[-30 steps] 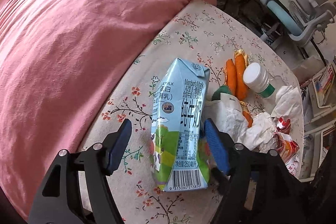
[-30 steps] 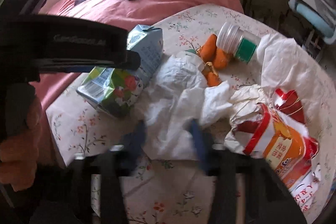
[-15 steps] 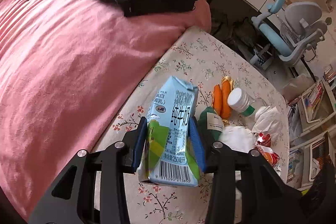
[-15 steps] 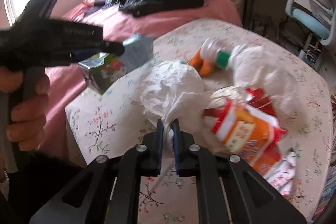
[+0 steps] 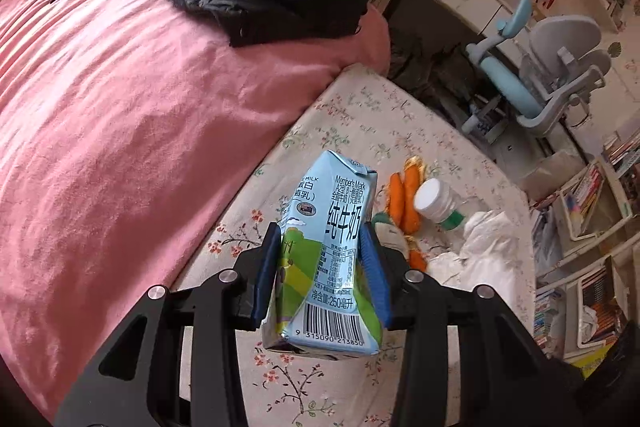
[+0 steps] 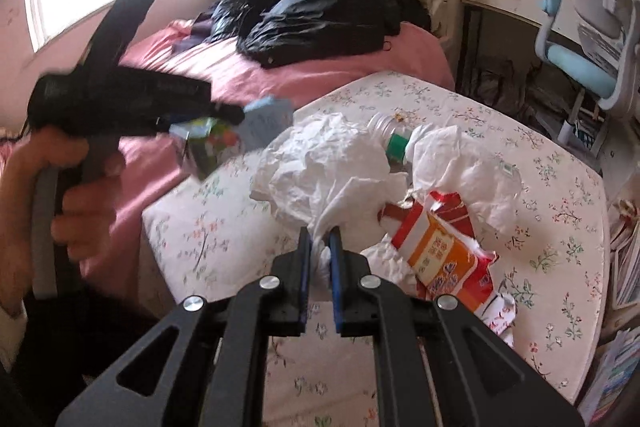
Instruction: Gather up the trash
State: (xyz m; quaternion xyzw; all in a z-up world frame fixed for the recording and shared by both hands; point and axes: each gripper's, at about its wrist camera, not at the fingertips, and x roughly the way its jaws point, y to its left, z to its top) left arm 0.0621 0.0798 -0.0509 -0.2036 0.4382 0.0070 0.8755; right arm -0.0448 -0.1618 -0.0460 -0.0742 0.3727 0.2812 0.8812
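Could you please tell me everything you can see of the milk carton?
The milk carton is a small light-blue paper box with a green meadow print, Chinese lettering and a barcode near its base. Its folded top points away from the camera. The left gripper clamps its lower half between blue pads, holding it above the floral table.

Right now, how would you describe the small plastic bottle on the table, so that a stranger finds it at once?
Beside the pink bed stands a table with a floral cloth. Among the trash on it, next to two orange carrot-shaped pieces, lies the small plastic bottle on its side. Its white cap and green band set it apart from the crumpled white paper nearby.
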